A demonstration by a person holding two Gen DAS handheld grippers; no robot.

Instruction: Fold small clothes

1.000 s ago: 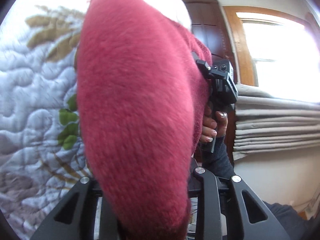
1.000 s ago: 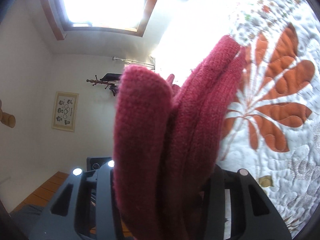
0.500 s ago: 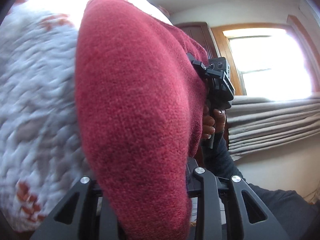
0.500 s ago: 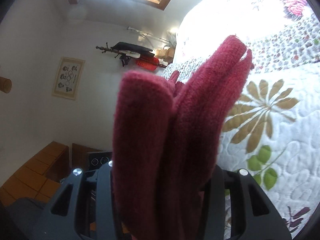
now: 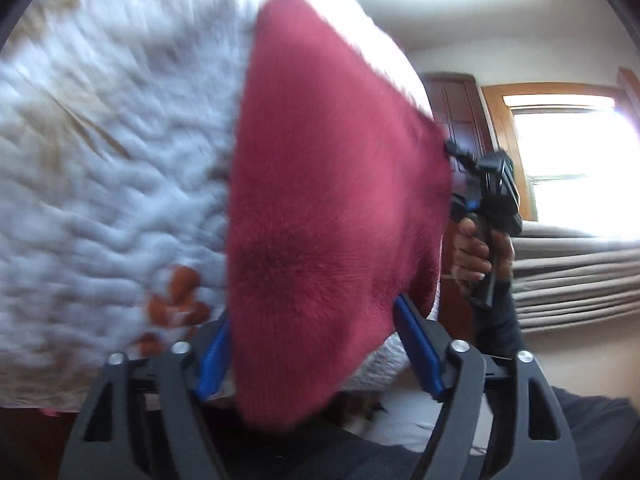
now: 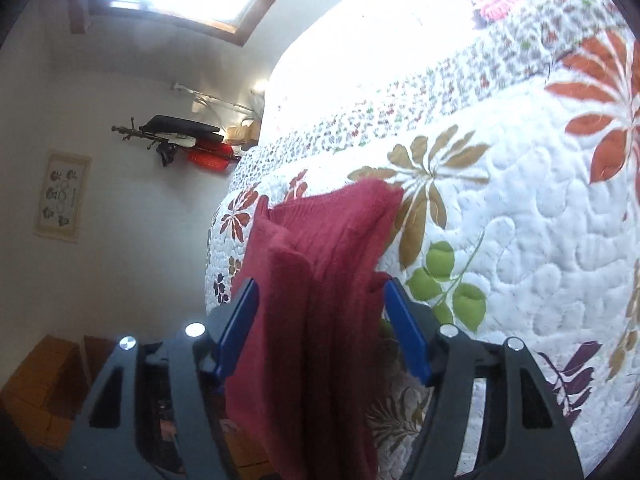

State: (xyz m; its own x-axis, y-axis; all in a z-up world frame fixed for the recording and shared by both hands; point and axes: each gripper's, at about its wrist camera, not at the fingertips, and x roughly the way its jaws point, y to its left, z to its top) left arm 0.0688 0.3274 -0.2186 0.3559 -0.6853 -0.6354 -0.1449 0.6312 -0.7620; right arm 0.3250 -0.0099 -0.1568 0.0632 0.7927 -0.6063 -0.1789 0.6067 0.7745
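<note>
Both claws, left (image 5: pixel 320 344) and right (image 6: pixel 320 328), gape around the fuzzy, bunched red knit garment (image 6: pixel 320 280).

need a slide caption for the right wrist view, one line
Right tool open around a bunched dark red knitted garment, over a white quilted floral bedspread.
</note>
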